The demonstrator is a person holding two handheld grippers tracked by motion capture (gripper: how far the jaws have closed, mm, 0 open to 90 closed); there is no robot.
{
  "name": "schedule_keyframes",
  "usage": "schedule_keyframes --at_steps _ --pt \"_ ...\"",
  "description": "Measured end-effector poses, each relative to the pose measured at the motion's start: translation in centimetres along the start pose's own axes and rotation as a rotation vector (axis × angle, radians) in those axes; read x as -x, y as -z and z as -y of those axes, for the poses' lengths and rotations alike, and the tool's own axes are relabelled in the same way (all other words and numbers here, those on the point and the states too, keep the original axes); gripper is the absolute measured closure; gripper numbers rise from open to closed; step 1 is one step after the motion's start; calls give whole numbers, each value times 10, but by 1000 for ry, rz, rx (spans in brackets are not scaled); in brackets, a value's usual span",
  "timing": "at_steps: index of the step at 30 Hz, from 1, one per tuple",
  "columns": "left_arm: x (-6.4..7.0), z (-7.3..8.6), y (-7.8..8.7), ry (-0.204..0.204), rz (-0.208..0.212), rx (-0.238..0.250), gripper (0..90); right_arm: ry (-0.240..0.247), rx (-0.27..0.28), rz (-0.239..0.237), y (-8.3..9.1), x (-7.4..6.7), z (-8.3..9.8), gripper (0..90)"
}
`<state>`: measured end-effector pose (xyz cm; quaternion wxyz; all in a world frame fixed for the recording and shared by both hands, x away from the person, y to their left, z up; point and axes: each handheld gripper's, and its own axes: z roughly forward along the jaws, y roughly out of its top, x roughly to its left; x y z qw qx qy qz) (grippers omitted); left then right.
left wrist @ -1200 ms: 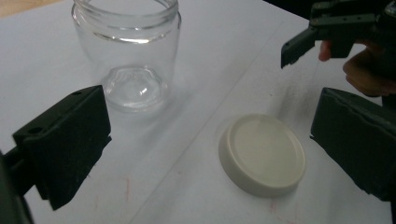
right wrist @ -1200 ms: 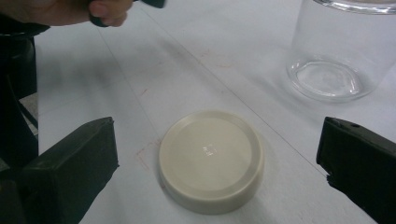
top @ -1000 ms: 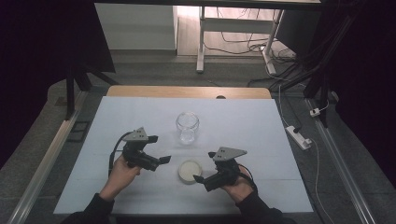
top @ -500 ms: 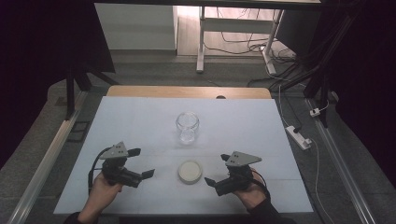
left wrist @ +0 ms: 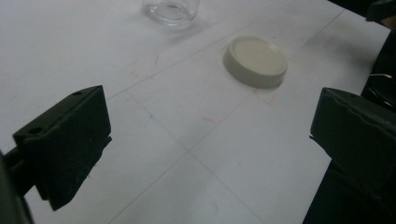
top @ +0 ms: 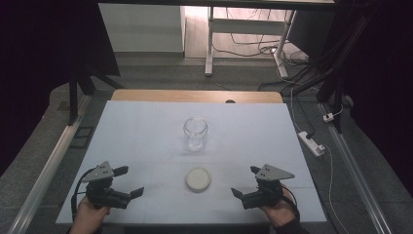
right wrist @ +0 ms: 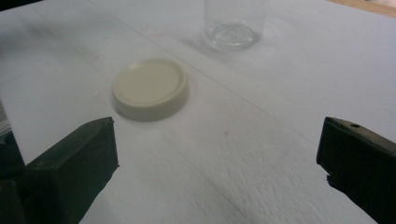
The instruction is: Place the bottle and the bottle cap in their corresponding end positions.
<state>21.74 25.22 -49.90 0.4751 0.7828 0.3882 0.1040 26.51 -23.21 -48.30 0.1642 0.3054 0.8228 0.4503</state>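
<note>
Both grippers have pulled back toward the near edge of the table since a second ago, when they sat close on either side of the lid (top: 198, 179). Now the left gripper (top: 127, 181) sits near the front left corner and the right gripper (top: 246, 181) toward the front right, each well apart from the lid. Jaws spread wide on both, nothing between them; the two gripper views confirm it, bare table (top: 146, 126) showing between the black jaws.

And the lid? Cream-coloured, round, lying flat near the middle of the front edge, between the two grippers. Behind it, toward the table's centre, stands the glass jar (top: 195, 132), upright, mouth uncovered, clearly apart from the lid.

So where are we? I'd call this either a finished unscrewing with hands retreating, or the pause before the lid goes back on; the pictures alone can't settle it. If capping is next, one gripper has to close on the jar's wall to steady it. The other must pinch the low lid by its rim, tricky since it lies flat, then carry it over the mouth and set it level.
</note>
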Motion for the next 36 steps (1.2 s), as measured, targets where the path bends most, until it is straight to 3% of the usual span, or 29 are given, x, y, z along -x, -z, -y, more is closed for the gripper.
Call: schedule_keyframes --at_steps 18,22,26,31,36 --pt "-7 34 26 54 -98 -40 0 -137 -26 157 41 20 37 0" --pt "-8 39 29 67 -121 -60 0 -152 -49 170 46 22 42 0" --pt "-7 43 29 58 -157 -113 0 -159 -88 180 48 20 47 0" --pt "-6 44 29 64 -176 -144 0 -164 -101 193 50 19 48 0" --pt "-7 44 29 76 -170 -144 0 -166 -103 190 50 19 48 0"
